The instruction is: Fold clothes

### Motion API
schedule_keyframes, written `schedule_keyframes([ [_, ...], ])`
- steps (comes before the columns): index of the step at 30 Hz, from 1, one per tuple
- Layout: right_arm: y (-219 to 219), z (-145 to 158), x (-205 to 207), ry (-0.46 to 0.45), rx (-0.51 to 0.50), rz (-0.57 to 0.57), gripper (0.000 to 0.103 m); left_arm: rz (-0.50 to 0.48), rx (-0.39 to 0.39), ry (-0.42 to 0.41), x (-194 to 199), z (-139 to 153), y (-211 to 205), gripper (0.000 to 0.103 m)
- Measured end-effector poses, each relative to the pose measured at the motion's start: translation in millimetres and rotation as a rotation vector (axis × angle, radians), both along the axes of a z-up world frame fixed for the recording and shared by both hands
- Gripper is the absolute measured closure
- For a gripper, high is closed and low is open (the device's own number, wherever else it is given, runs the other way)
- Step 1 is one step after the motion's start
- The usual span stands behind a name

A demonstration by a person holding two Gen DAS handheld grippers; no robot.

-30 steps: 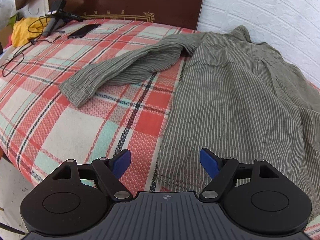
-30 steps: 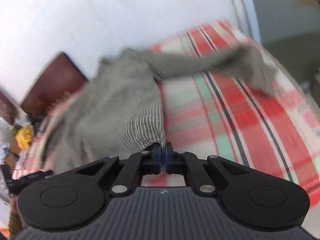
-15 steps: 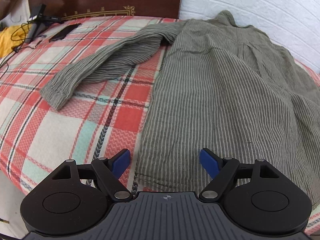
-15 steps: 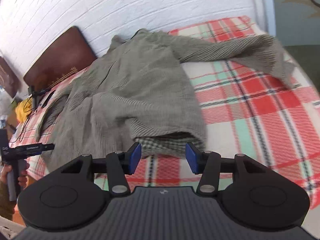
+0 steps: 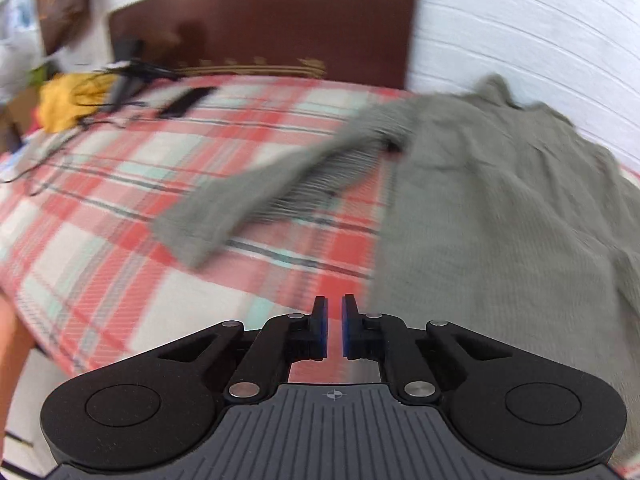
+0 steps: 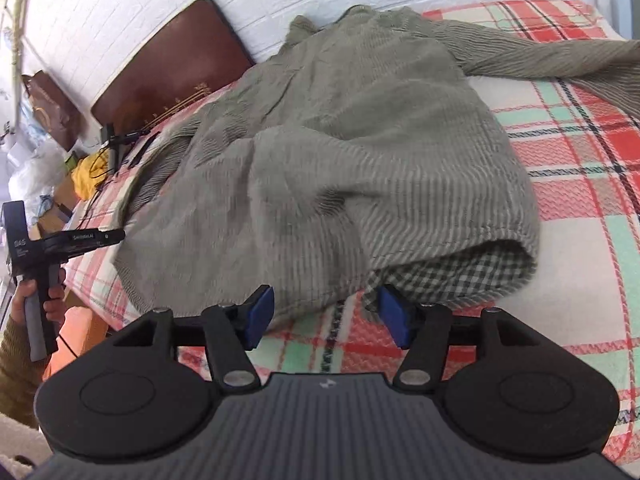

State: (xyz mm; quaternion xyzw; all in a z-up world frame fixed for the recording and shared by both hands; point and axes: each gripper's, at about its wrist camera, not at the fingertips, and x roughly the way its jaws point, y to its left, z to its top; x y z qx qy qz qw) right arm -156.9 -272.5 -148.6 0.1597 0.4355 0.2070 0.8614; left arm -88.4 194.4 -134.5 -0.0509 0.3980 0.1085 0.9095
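Since a second ago the left gripper (image 5: 334,330) has snapped its jaws together on nothing, while the right gripper (image 6: 326,316), jaws opening and empty, sits nearer the shirt (image 6: 360,168), whose hem lies just ahead on the bed (image 6: 580,240).

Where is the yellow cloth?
In the left wrist view, the yellow cloth sits far left, off the plaid bed's corner, near the brown headboard and black cables.

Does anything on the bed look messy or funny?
Yes. The grey-green striped shirt lies rumpled, not flat. Its bottom hem is puffed up near the front edge of the plaid bedspread, and a checked fabric peeks out from underneath.
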Motion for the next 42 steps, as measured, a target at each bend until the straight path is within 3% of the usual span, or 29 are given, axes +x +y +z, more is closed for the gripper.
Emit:
schedule_keyframes([
  [1, 3.3, 2.0, -1.3, -0.004, -0.004, 0.014, 0.039, 0.032, 0.007, 0.006, -1.1, 0.5, 9.4, 0.1],
  [2, 5.8, 3.5, -2.6, -0.008, -0.005, 0.028, 0.039, 0.054, 0.004, 0.013, -2.6, 0.6, 17.2, 0.09],
  [3, 8.3, 4.7, -3.3, -0.01, 0.0, 0.04, 0.039, 0.046, -0.029, 0.028, -5.1, -0.3, 20.5, 0.077],
  [6, 18.1, 8.8, -4.3, -0.02, 0.017, 0.075, 0.039, -0.033, -0.078, 0.048, -13.9, -0.1, 10.7, 0.067],
  [8, 25.7, 12.3, -4.0, -0.037, 0.027, 0.098, 0.039, -0.115, -0.067, 0.044, -19.3, 2.2, -9.7, 0.039],
  [13, 43.8, 13.0, 6.1, -0.092, -0.067, 0.12, 0.04, -0.369, -0.05, 0.002, -28.3, 6.8, -72.5, 0.017],
  [18, 67.0, -2.1, 16.5, -0.133, -0.23, 0.135, 0.04, -0.517, 0.066, -0.005, -25.1, -8.3, -132.5, 0.016],
  [19, 70.6, -5.5, 17.6, -0.139, -0.256, 0.146, 0.041, -0.533, 0.076, 0.0, -22.8, -12.2, -139.2, 0.016],
  [20, 74.0, -8.6, 18.5, -0.141, -0.279, 0.157, 0.051, -0.546, 0.087, 0.007, -20.7, -16.3, -145.5, 0.02],
  [21, 76.8, -10.4, 19.3, -0.145, -0.304, 0.165, 0.074, -0.555, 0.098, 0.02, -18.8, -20.6, -149.9, 0.029],
  [22, 77.5, -9.0, 19.5, -0.145, -0.311, 0.172, 0.087, -0.566, 0.113, 0.037, -16.9, -25.3, -153.0, 0.066],
  [23, 76.9, -5.9, 19.4, -0.139, -0.298, 0.18, 0.1, -0.569, 0.124, 0.055, -15.5, -29.7, -155.3, 0.095],
  [27, 72.3, 14.8, 12.1, -0.115, -0.122, 0.242, 0.101, -0.562, 0.134, 0.026, -24.1, -24.0, -147.5, 0.103],
  [32, 73.6, 38.1, 1.0, -0.094, 0.048, 0.367, 0.101, -0.503, 0.046, -0.034, -34.2, 7.8, -110.0, 0.103],
  [36, 81.1, 37.3, 1.4, -0.08, 0.032, 0.416, 0.101, -0.457, 0.014, -0.029, -42.9, 16.4, -83.1, 0.103],
  [42, 86.0, 7.2, 4.1, 0.029, -0.04, 0.43, 0.101, -0.433, 0.05, 0.119, -51.0, -14.0, -76.5, 0.103],
])
